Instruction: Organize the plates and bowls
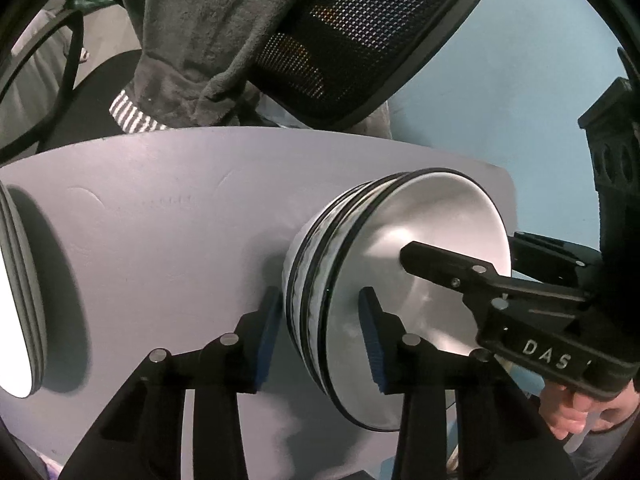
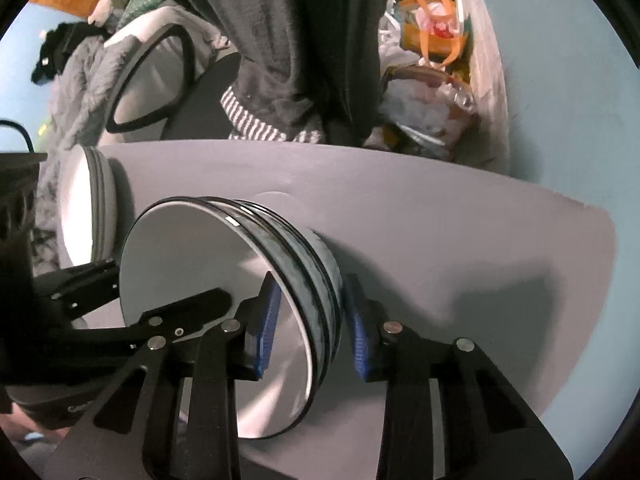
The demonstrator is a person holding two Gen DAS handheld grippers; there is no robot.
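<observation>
A stack of white bowls with dark rims (image 1: pixel 400 280) sits on the grey table (image 1: pixel 160 240); it also shows in the right wrist view (image 2: pixel 224 304). My left gripper (image 1: pixel 320 340) is open, its blue pads either side of the stack's near wall, not pressing. My right gripper (image 2: pixel 312 324) is open, its pads straddling the opposite wall of the same stack. Each gripper shows in the other's view, one finger inside the top bowl. A stack of white plates (image 1: pixel 16 292) sits at the left, also in the right wrist view (image 2: pixel 88 208).
A black mesh office chair (image 1: pixel 360 40) draped with grey clothing (image 1: pixel 208 40) stands behind the table. Bags and clutter (image 2: pixel 432 80) lie on the floor beyond the far edge. The table's right corner (image 2: pixel 592 232) is near the blue floor.
</observation>
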